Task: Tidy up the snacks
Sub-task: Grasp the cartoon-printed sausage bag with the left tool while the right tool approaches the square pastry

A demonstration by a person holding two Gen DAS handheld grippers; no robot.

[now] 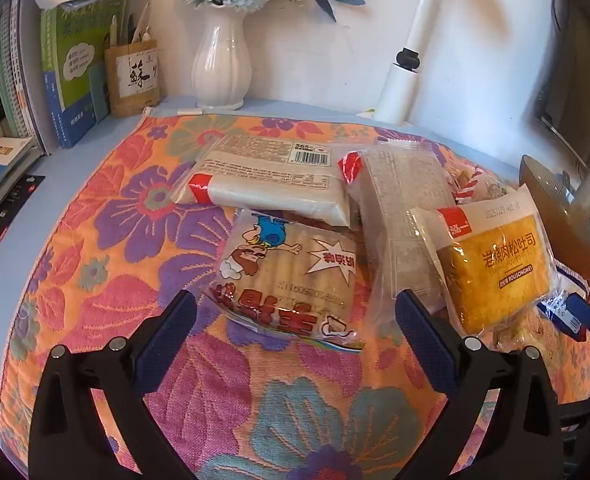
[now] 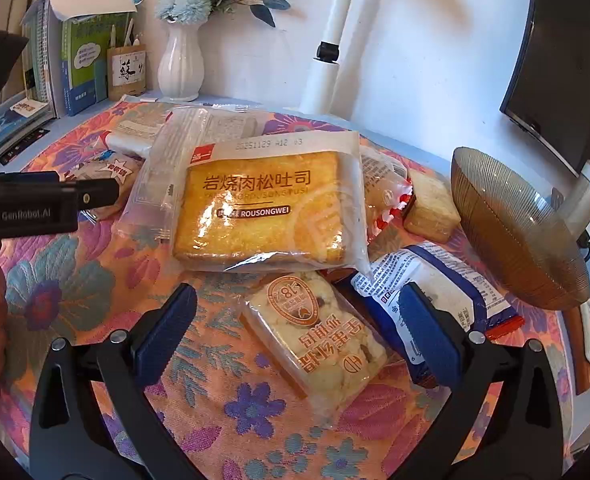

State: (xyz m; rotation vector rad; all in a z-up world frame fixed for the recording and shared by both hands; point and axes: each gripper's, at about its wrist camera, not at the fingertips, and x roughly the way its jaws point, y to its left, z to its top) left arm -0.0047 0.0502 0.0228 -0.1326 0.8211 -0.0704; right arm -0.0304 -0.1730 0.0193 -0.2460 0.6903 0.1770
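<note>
Several packaged snacks lie heaped on a floral cloth (image 1: 107, 320): yellow toast pack (image 2: 261, 208) topmost at centre, resting on a clear wrapped pack (image 2: 167, 176); cartoon-printed stick pack (image 1: 291, 276) to its left; nougat-like bar (image 2: 327, 344) and blue-and-white packet (image 2: 435, 280) in front of it. Left gripper (image 1: 295, 320) hovers with jaws wide, empty, over the stick pack. Right gripper (image 2: 299, 328) likewise wide, empty, above the bar. Ribbed bowl (image 2: 515, 232) at right; white vase (image 1: 221, 64) and books (image 1: 67, 72) behind.
</note>
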